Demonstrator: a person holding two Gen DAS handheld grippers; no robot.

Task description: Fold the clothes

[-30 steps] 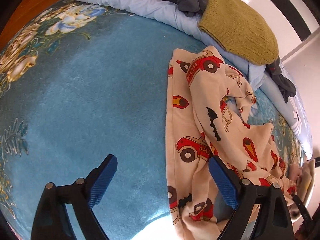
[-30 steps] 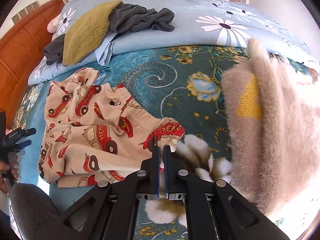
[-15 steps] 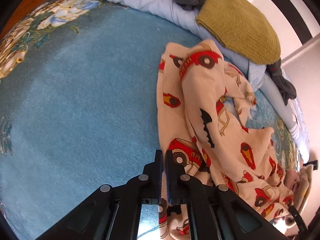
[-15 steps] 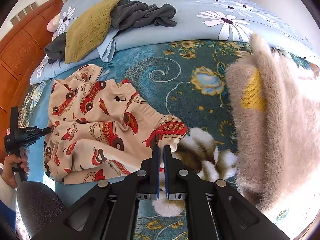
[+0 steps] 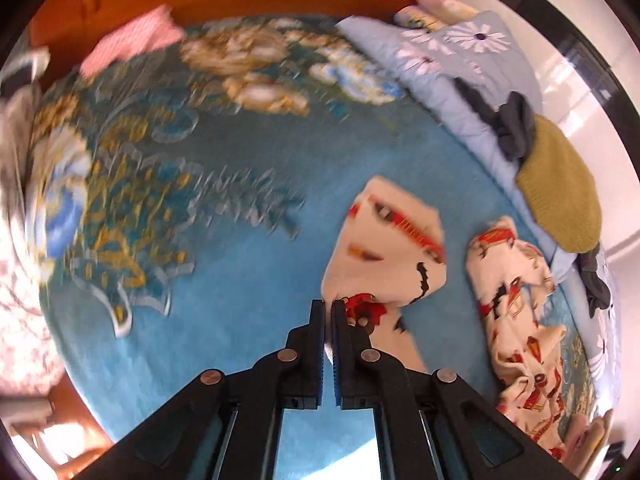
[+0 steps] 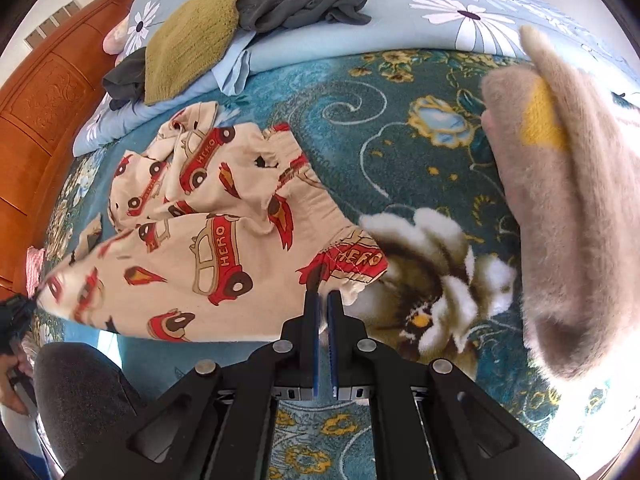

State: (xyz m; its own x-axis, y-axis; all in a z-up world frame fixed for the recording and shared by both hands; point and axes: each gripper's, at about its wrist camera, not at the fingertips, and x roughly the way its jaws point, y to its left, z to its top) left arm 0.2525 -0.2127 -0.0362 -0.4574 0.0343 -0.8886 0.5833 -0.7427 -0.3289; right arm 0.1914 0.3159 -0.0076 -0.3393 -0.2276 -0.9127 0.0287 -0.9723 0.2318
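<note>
Two hand-held grippers are clamped on one garment, spread over a bed. Bed blanket point(image 6: 404, 128): teal and blue with a floral pattern, covering most of both views; the left wrist view is motion-blurred toward 9 o'clock. Wooden headboard point(image 6: 44, 92): at 10 o'clock in the right wrist view. Light blue daisy-print quilt point(image 6: 420, 24): bunched along the 12 o'clock edge of the right wrist view. On the quilt lie an olive knitted item point(image 6: 192, 40) and, touching it, a dark grey garment point(image 6: 304, 4). Beige fluffy garment point(image 6: 560, 232): at 3 o'clock, with a yellow patch.

Cream pyjama garment with red car print point(image 6: 208, 216): lies rumpled on the blanket from centre toward 9 o'clock in the right wrist view. One end is raised off the blanket toward 9 o'clock, stretched to the left hand-held gripper point(image 5: 328, 308), whose jaws are pressed together on that fabric edge. In the left wrist view the raised portion hangs at centre, with the remainder heaped at 4 o'clock. Right hand-held gripper point(image 6: 322, 298): jaws nearly together, pinching the hem beside the "HERO" car print at centre.
</note>
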